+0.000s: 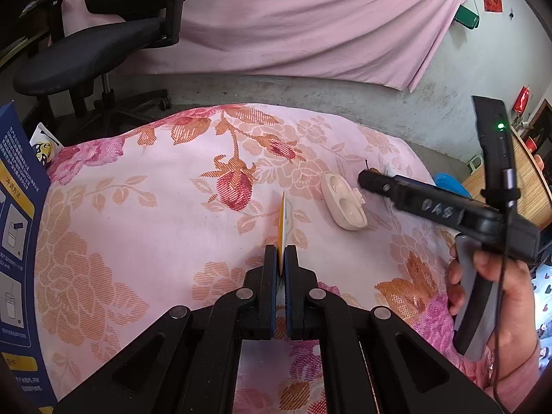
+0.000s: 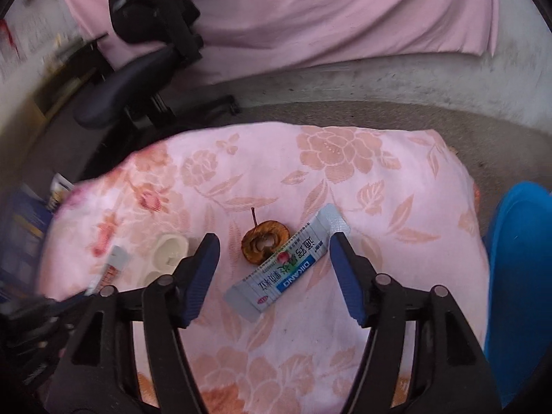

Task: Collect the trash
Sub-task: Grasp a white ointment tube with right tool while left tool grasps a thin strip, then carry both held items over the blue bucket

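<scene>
Fingers of the left gripper (image 1: 283, 258) pinch a thin yellow-and-white sachet (image 1: 282, 227) edge-on above the pink floral tablecloth (image 1: 138, 207). Right gripper (image 2: 274, 245) gapes wide and empty over a brown apple core slice (image 2: 264, 241) and pale blue printed sachet (image 2: 288, 262), which touch mid-table.

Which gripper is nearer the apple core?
Right. The right gripper has open jaws straddling the apple core. The left gripper, shut on a flat packet, sits off beyond the earbud case.
</scene>
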Demonstrator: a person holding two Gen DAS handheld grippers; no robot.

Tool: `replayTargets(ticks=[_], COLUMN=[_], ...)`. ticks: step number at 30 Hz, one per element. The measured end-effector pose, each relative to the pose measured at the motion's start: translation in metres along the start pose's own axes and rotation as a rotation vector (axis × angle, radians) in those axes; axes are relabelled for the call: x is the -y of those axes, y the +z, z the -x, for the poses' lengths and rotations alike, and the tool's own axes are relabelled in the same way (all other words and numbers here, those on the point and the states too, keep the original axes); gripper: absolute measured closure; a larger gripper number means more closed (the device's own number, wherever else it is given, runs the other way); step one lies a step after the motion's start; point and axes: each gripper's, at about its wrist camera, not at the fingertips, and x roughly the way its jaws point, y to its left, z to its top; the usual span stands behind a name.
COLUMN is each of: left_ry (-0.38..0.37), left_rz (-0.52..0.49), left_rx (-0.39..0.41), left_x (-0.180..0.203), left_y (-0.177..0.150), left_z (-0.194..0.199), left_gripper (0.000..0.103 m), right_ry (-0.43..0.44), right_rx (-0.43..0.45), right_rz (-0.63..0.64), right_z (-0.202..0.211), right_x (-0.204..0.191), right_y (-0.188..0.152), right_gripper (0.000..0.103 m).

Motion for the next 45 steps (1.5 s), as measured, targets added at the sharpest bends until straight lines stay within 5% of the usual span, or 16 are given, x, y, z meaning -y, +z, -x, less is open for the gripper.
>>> replayTargets(ticks=[5, 12, 18, 30, 34, 41, 45], left_ry=[0.007, 0.027, 0.043, 0.065, 0.003, -0.074, -0.115], left_rz=[-0.008, -0.021, -0.035, -0.086, -0.035, -0.003, -0.1], left_rx=[-0.001, -0.002, 0.001, 0.0, 0.018, 0.159, 0.287], left_x=[0.0, 0.003, 0.004, 0.016, 0.016, 0.022, 0.045], left_y=[0.0, 0.001, 0.0, -0.001, -0.001, -0.001, -0.006], left_z=[0.001, -0.001, -0.003, -0.009, -0.006, 0.018, 0.038], left_gripper=[0.101, 0.101, 0.101, 0.101, 0.101, 0.101, 0.101], right_ry=[-0.035, -0.009, -0.007, -0.093, -0.1, -0.091, -0.056], right_rx=[-0.015, -0.008, 0.018, 0.272, 0.346, 0.46, 0.537], right_rz=[0.053, 0.056, 0.119, 0.257, 0.239, 0.231, 0.227], right_z=[0.005, 0.022, 0.041, 0.085, 0.097, 0.114, 0.129], right_x=[0.004, 0.023, 0.009, -0.019, -0.019, -0.021, -0.018], right_y=[-0.005, -0.023, -0.042, -0.059, -0.058, -0.062, -0.068], right_gripper=[0.028, 0.076, 0.076, 0.076, 0.076, 0.076, 0.076])
